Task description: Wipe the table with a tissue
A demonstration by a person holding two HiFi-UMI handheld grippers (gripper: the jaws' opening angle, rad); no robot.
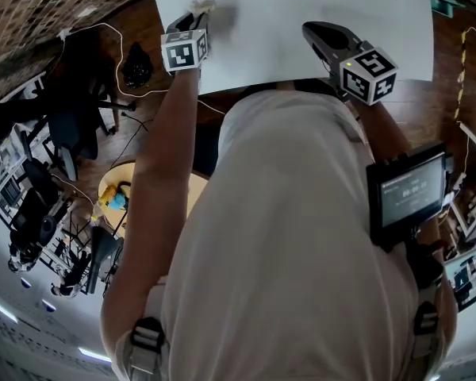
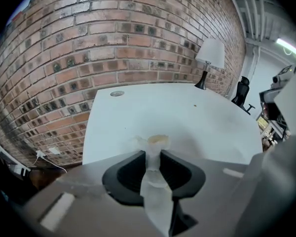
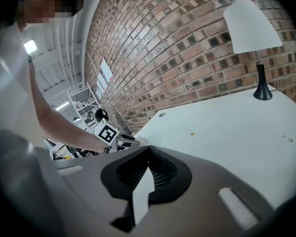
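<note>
My left gripper point(image 1: 192, 16) is shut on a crumpled white tissue point(image 1: 204, 8) and holds it down on the white table point(image 1: 317, 14), near its front left part. In the left gripper view the tissue point(image 2: 155, 144) runs as a strip between the pads and bunches at the tips on the table point(image 2: 187, 117). The right gripper point(image 1: 316, 32) hovers over the table's front edge to the right, with its jaws together and nothing between them. The right gripper view looks across the table point(image 3: 227, 132) to the left gripper point(image 3: 127, 141) and tissue point(image 3: 141, 142).
A white-shaded lamp point(image 2: 209, 58) stands at the table's far edge by the brick wall point(image 2: 113, 38). A round cable hole point(image 2: 117, 93) and a small speck point(image 2: 196, 104) mark the tabletop. Left of the table are a dark chair point(image 1: 71, 125) and cables on the floor.
</note>
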